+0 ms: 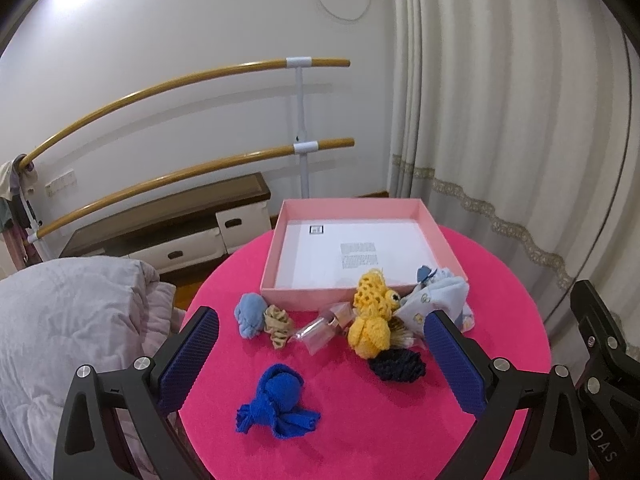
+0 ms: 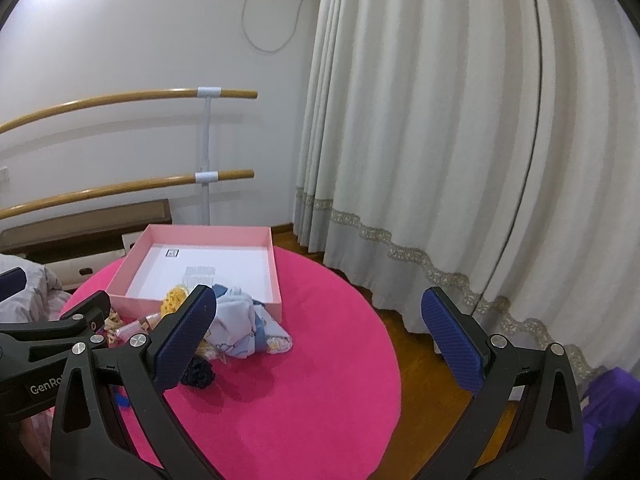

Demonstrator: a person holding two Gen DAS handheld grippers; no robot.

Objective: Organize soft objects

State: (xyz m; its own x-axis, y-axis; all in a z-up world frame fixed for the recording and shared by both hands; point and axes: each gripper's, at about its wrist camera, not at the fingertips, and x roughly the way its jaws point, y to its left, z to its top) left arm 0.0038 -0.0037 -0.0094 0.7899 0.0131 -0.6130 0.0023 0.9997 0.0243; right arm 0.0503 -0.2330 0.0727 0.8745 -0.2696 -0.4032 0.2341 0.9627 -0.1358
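Note:
A round pink table [image 1: 492, 320] carries an empty pink box [image 1: 354, 240] at its far side. In front of the box lie a pale blue sock ball [image 1: 249, 316], a tan striped sock [image 1: 278, 326], a clear plastic packet [image 1: 322, 328], a yellow knitted toy [image 1: 372, 316], a light blue printed cloth [image 1: 438, 296], a dark navy knit [image 1: 397, 364] and a royal blue knit [image 1: 278, 402]. My left gripper [image 1: 320, 364] is open above the royal blue knit, holding nothing. My right gripper [image 2: 320, 344] is open over the table's right side, beside the printed cloth [image 2: 244, 328].
A grey quilt [image 1: 68, 328] lies left of the table. Two wooden rails [image 1: 192, 164] on a white post and a low bench with drawers [image 1: 176, 224] stand against the wall. Cream curtains [image 2: 460, 140] hang at the right over a wooden floor [image 2: 424, 352].

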